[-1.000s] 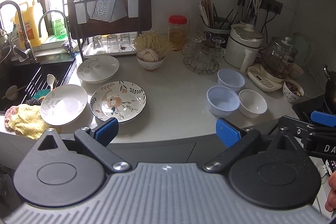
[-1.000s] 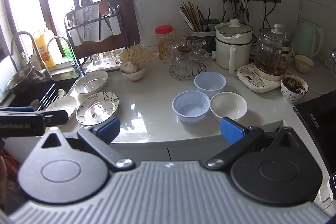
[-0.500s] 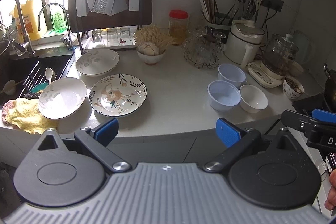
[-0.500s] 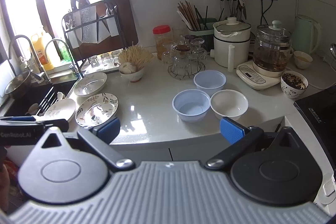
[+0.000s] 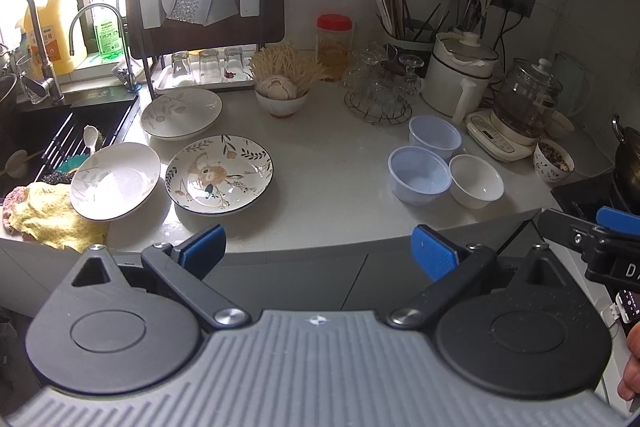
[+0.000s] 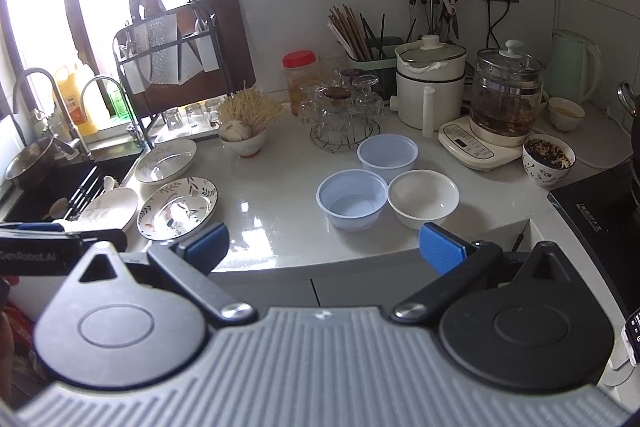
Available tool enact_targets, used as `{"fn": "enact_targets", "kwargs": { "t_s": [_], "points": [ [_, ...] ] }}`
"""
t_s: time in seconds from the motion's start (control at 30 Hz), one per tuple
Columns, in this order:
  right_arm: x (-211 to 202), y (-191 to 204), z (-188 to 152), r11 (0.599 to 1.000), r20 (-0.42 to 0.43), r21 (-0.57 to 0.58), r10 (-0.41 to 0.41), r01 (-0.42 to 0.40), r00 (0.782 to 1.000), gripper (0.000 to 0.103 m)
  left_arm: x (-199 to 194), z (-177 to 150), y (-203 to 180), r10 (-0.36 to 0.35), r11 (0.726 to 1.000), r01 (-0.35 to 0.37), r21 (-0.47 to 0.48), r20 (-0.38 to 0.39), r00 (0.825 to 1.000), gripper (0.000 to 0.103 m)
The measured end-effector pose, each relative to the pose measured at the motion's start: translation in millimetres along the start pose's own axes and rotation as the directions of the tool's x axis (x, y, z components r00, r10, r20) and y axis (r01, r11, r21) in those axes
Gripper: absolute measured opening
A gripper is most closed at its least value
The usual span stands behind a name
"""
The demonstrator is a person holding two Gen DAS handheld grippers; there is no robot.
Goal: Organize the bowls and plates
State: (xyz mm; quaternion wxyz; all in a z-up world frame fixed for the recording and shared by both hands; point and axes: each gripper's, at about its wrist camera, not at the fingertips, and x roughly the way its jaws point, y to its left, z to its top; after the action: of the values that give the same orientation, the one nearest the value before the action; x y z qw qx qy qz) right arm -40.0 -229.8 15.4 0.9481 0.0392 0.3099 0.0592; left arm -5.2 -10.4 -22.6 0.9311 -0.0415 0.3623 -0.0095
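Three plates lie on the white counter's left: a flowered plate (image 5: 219,174), a white plate (image 5: 115,180) partly on a yellow cloth, and a leaf-print plate (image 5: 181,113) behind them. To the right stand two pale blue bowls (image 5: 419,175) (image 5: 435,137) and a white bowl (image 5: 476,180). My left gripper (image 5: 318,251) hangs open in front of the counter edge, short of the flowered plate, holding nothing. My right gripper (image 6: 324,247) is open and empty too, just before the near blue bowl (image 6: 352,199) and white bowl (image 6: 423,199). The flowered plate (image 6: 177,207) appears at its left.
A sink (image 5: 60,131) with taps lies far left. Along the back stand a dish rack (image 5: 200,7), a bowl of garlic (image 5: 280,95), a red-lidded jar (image 5: 334,43), glasses on a wire stand (image 5: 380,87), a white cooker (image 5: 460,75), a glass kettle (image 5: 524,99) and a filled bowl (image 5: 554,161).
Both views have shifted slightly: the cameras have risen and drawn back a little, so the counter sits lower. Both grippers stay open and nothing on the counter has moved.
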Motion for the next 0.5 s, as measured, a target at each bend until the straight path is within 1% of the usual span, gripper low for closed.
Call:
{"fn": "enact_targets", "kwargs": {
  "t_s": [0.5],
  "points": [
    [2.8, 3.2, 4.7, 1.000, 0.019, -0.005, 0.030, -0.030, 0.999, 0.103, -5.8, 3.4, -1.9, 0.010, 1.000, -0.010, -0.006, 0.012, 1.000, 0.101]
  ]
}}
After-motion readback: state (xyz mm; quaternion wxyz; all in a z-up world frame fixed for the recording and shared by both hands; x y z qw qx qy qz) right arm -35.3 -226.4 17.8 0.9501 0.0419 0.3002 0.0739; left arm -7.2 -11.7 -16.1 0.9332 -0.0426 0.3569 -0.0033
